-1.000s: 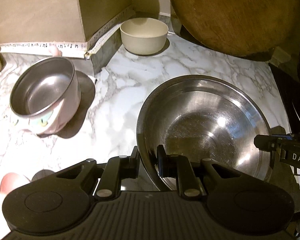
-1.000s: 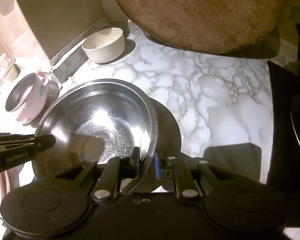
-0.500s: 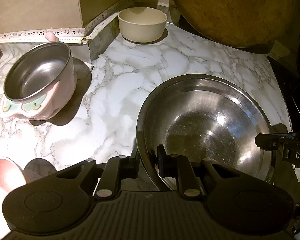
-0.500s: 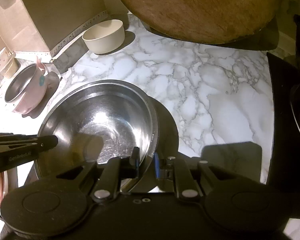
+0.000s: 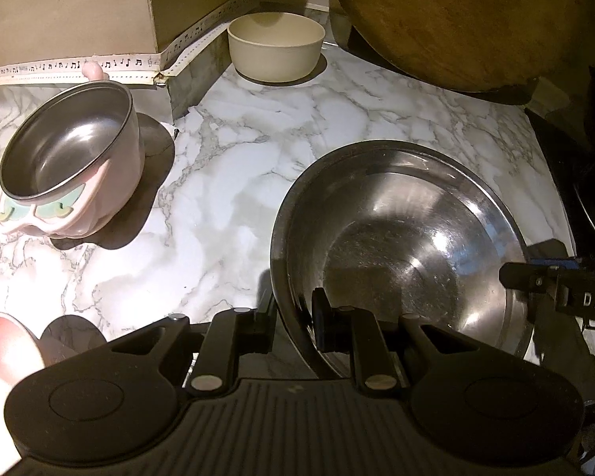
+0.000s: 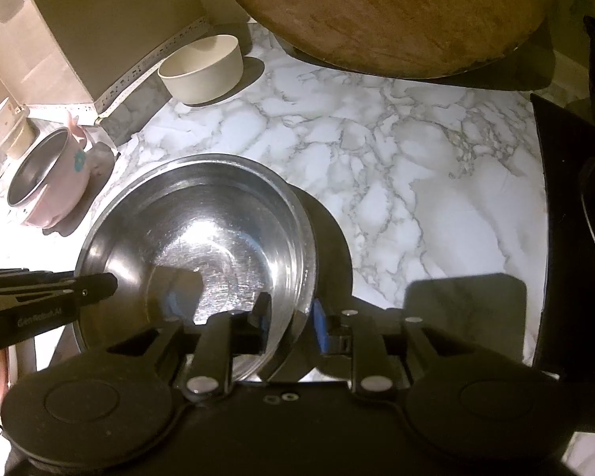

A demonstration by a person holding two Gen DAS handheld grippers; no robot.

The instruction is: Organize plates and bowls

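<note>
**Both grippers on the steel bowl's rim, right one letting go**

My left gripper (image 5: 293,317) is nearly closed, its two fingers pinching the near-left rim of the large steel bowl (image 5: 396,246): one finger stands outside the wall, the other inside. My right gripper (image 6: 291,323) straddles the opposite side of that same rim, and its jaws are opening; the rim is between the blue pads, but a gap shows on each side of it, so I no longer press on it there. From my left view the right gripper's tip reaches in from the right edge, over the bowl's far-right rim.

The steel bowl sits on the white marble counter (image 5: 226,206), directly ahead of both grippers and empty inside. Ahead and to the left of my left gripper stands a pink bowl with a steel lining (image 5: 71,162), well apart from the big one. Farther ahead, near the corner of the wall, is a cream bowl (image 5: 275,49), upright and also empty. Beyond the steel bowl, ahead and to the right, a large round wooden board (image 5: 456,20) leans upright over the counter's back edge. To the far right a dark surface (image 6: 567,238) borders the marble.
</note>
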